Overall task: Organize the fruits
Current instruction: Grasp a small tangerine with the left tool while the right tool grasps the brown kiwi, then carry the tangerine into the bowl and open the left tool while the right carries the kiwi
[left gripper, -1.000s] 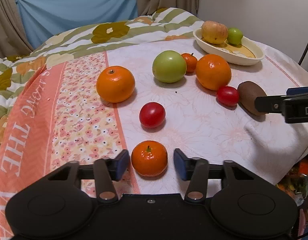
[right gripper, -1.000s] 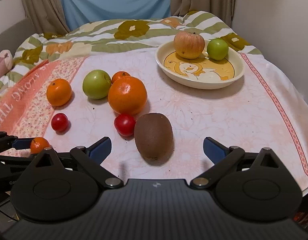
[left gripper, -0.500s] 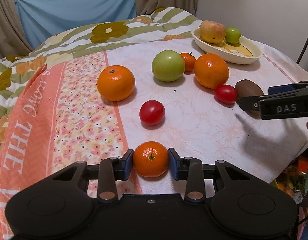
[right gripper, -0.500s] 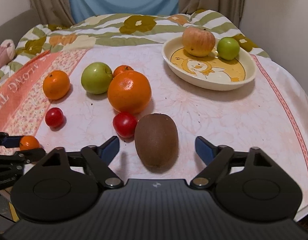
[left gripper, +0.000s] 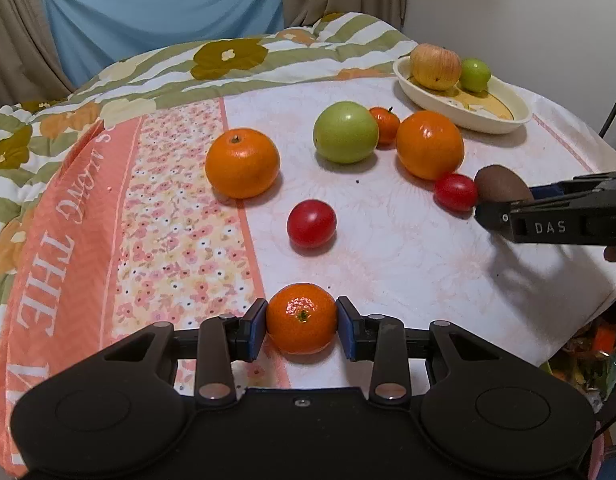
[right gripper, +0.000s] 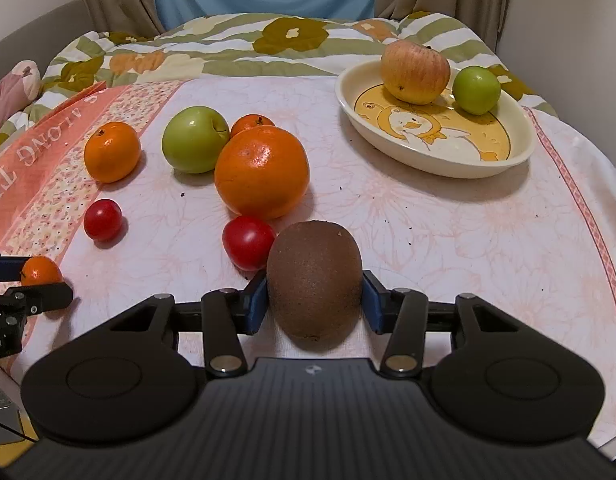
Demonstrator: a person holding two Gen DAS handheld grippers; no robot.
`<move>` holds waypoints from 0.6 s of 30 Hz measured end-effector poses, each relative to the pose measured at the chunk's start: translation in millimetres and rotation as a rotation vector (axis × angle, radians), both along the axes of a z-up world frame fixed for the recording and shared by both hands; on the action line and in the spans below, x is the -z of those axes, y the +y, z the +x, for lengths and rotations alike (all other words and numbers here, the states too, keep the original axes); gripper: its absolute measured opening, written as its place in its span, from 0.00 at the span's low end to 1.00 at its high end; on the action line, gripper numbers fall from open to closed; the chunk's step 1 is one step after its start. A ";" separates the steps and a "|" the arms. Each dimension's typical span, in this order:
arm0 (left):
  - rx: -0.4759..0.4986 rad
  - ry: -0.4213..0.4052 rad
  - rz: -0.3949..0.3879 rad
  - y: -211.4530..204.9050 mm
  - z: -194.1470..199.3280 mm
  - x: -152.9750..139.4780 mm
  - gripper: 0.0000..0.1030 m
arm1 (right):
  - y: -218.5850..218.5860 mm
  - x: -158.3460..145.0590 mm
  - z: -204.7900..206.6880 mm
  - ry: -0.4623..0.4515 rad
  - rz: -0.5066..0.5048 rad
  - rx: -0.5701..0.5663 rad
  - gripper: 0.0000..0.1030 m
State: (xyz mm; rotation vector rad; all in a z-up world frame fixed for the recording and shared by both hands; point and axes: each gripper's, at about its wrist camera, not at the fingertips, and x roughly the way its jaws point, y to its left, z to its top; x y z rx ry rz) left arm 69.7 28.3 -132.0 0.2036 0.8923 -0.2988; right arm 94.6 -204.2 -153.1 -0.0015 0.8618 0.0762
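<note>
Fruits spread over a flowered cloth [right gripper: 448, 240] on the table. Small mandarin [left gripper: 301, 319] clamped between the blue pads of the left claw [left gripper: 301, 330], sitting right at the near edge of the cloth, pads touching both its sides. Kiwi [right gripper: 314, 280] lodged between the pads of the right claw [right gripper: 314, 304], jaws closing, both pads already against its skin, kiwi down on the cloth. Red tomato [right gripper: 248, 242] touching the kiwi's left side; big orange [right gripper: 262, 172] just behind that. Green apple [right gripper: 195, 144] and a second small mandarin [right gripper: 252, 124] beside the big orange, farther back. Medium orange [right gripper: 112, 151] and another tomato [right gripper: 103, 219] off to the left, apart from the rest. Cream dish [right gripper: 428, 156] far right, holding a reddish apple [right gripper: 415, 71] and a small green apple [right gripper: 477, 90].
</note>
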 end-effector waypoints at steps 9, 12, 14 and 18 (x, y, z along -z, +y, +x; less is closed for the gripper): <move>-0.010 -0.021 -0.022 -9.9 1.7 -16.2 0.39 | -10.7 -8.9 -2.1 0.002 0.016 0.004 0.60; -0.013 -0.031 -0.027 -16.3 3.7 -25.0 0.39 | -17.4 -18.7 -3.4 -0.012 0.018 0.005 0.60; -0.015 -0.041 -0.035 -21.1 5.0 -32.7 0.39 | -23.2 -27.7 -4.8 -0.026 0.019 0.006 0.60; -0.014 -0.074 -0.049 -33.4 8.2 -52.0 0.39 | -37.0 -48.0 -4.6 -0.057 0.023 0.013 0.60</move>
